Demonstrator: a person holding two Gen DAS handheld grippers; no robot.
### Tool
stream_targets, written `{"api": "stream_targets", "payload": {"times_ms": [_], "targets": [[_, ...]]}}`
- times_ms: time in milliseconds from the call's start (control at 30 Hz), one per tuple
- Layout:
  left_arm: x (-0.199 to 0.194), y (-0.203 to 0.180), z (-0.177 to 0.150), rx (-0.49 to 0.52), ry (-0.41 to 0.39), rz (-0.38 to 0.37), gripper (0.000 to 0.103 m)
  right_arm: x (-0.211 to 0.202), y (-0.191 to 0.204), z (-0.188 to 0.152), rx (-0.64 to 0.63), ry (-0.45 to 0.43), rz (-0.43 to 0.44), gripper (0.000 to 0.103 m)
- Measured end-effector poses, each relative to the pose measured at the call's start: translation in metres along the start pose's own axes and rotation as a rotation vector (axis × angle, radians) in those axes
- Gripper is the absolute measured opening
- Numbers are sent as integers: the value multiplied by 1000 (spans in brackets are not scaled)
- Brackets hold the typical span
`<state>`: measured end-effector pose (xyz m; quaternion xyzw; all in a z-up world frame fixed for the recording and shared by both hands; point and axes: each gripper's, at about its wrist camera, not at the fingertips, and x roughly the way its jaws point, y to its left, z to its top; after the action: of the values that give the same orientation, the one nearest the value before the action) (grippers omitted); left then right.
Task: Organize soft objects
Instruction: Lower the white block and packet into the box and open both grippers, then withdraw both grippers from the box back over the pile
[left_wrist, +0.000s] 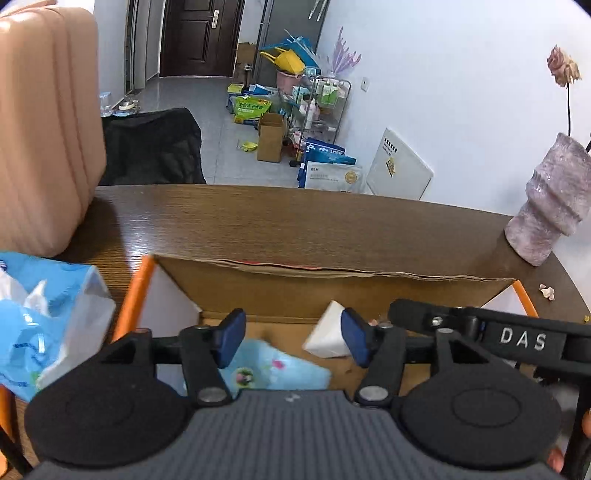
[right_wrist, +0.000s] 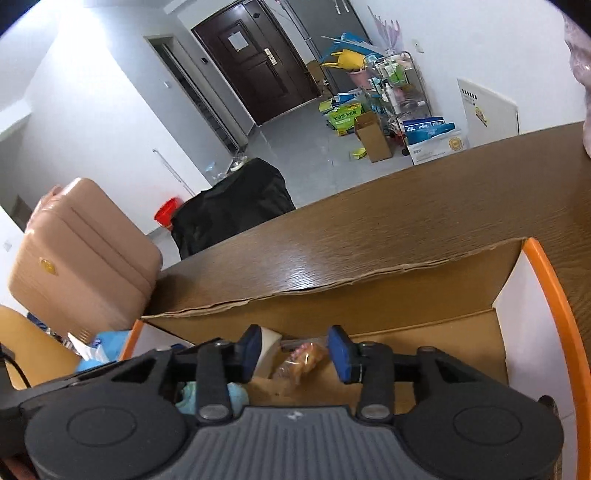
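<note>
Lying below left gripper (left_wrist: 293, 341), blue cloth (left_wrist: 280, 369), boxed

The table (left_wrist: 295, 221) is dark wood grain with a glossy sheen. The cardboard box (left_wrist: 332, 291) is matt brown with a ragged torn edge. At 9 o'clock lies a crinkled glossy plastic bag (left_wrist: 48, 325). The vase (left_wrist: 550, 206) at 3 o'clock looks rough and speckled. Each gripper (left_wrist: 291, 338) is matt black plastic.
</note>
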<state>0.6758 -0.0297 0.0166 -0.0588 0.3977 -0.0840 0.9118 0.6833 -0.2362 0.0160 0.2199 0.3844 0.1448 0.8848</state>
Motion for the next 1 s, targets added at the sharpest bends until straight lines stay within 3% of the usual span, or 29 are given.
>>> {"api": "stream_targets", "payload": {"times_ms": [200,433,533,800,933,1000], "targets": [[-48,3,4,25,-40,37,63,-44,8,-2,-20,-33,-49,44],[-168,8,-2,87,-134,67,74,-171,26,-11,-154,-124,-111,61],[-223,15,-16,87,-179,72,83,-232,30,-29,-219,-160,-101,76],[-318,6,-84,93,-250,84,83,-329,38,-87,-262,-236,-119,78],[-361,-1,-148,127,-337,82,87,-371,42,-144,-325,-319,-106,81],[-381,-6,-190,153,-394,61,95,-387,44,-180,-368,-367,-110,83]]}}
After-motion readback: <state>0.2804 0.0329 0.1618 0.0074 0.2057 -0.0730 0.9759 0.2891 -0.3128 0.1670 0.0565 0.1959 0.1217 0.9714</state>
